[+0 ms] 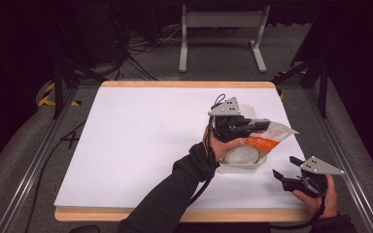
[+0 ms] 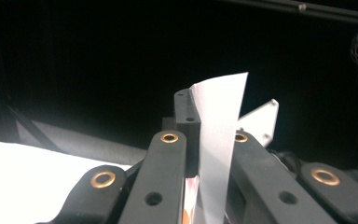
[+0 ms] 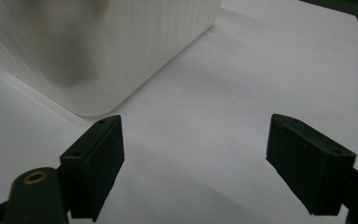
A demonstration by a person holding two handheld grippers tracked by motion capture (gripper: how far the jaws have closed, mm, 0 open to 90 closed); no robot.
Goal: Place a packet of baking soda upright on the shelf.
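The left forearm reaches across the table (image 1: 141, 141), its left claw (image 1: 267, 125) clamped on the peeled film lid (image 2: 219, 140) above the white tray (image 1: 245, 162). The right claw (image 3: 193, 163) rests low beside the tray, jaws wide, holding nothing.

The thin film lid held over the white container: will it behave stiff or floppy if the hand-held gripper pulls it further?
The film lid is probably floppy: it curls and bends where the left hand-held gripper pinches it. It looks very thin, so likely light and may tear. The white container may lift or slide, since the open right hand-held gripper is not holding it.
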